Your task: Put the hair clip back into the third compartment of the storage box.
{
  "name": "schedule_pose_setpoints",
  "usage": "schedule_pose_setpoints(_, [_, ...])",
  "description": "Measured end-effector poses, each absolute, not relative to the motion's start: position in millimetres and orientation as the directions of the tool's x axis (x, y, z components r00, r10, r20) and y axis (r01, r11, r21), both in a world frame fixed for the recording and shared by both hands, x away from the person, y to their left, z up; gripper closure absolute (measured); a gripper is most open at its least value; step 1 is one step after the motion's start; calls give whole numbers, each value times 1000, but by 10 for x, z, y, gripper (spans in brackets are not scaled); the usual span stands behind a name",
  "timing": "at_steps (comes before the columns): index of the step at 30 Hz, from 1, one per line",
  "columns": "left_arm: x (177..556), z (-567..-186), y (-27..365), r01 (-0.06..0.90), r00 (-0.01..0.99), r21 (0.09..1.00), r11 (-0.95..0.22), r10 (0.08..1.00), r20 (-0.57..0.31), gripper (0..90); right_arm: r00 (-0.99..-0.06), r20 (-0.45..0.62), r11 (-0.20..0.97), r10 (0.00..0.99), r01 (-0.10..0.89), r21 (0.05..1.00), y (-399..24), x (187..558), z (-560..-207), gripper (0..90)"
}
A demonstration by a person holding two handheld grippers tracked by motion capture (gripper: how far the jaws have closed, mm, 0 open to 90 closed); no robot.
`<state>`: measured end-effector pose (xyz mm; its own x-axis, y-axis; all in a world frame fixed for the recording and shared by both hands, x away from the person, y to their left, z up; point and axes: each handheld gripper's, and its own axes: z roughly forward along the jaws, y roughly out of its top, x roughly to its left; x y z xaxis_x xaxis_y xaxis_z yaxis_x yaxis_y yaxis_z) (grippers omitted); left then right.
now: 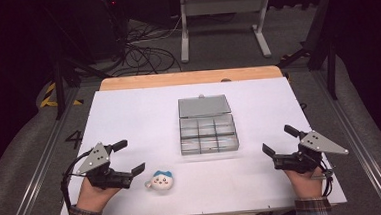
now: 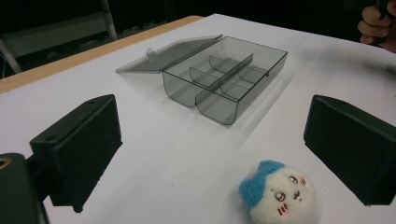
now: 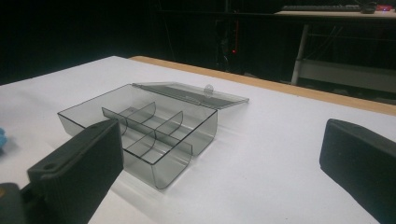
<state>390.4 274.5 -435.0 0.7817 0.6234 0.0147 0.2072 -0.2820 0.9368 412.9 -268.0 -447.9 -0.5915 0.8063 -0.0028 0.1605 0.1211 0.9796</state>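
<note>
A clear grey compartment box point(image 1: 208, 133) lies mid-table with its lid point(image 1: 204, 105) laid open flat behind it; its several compartments look empty. In the left gripper view the box point(image 2: 224, 84) is ahead, in the right gripper view the box point(image 3: 140, 130) is ahead and to the left. A small white plush face with a blue cap point(image 1: 161, 180) rests near the front edge. My left gripper point(image 1: 129, 157) stands open just left of the plush point(image 2: 275, 193), nothing between its jaws. My right gripper point(image 1: 279, 140) stands open at the right, well apart from the box.
The white table top point(image 1: 129, 116) has a wooden strip point(image 1: 191, 78) along its far edge. Beyond it stand a metal frame point(image 1: 223, 23) and loose cables point(image 1: 145, 52) on the floor. Bare table lies on both sides of the box.
</note>
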Motion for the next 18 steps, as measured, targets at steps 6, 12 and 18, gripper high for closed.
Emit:
schedule_pose_setpoints(6, [3913,-4383,2680,216,804,923,-320,594,18,48,-587,-4,125,809,167,978,-2666,4125,-4477,1])
schedule_pose_setpoints(12, [3908,-4383,2622,208,823,917,-341,568,25,56,-597,3,111,802,153,982,-2684,4119,-4473,0])
schedule_pose_setpoints(18, [3909,-4413,2562,223,841,903,-368,541,12,56,-604,0,109,797,144,983,-2686,4114,-4469,0])
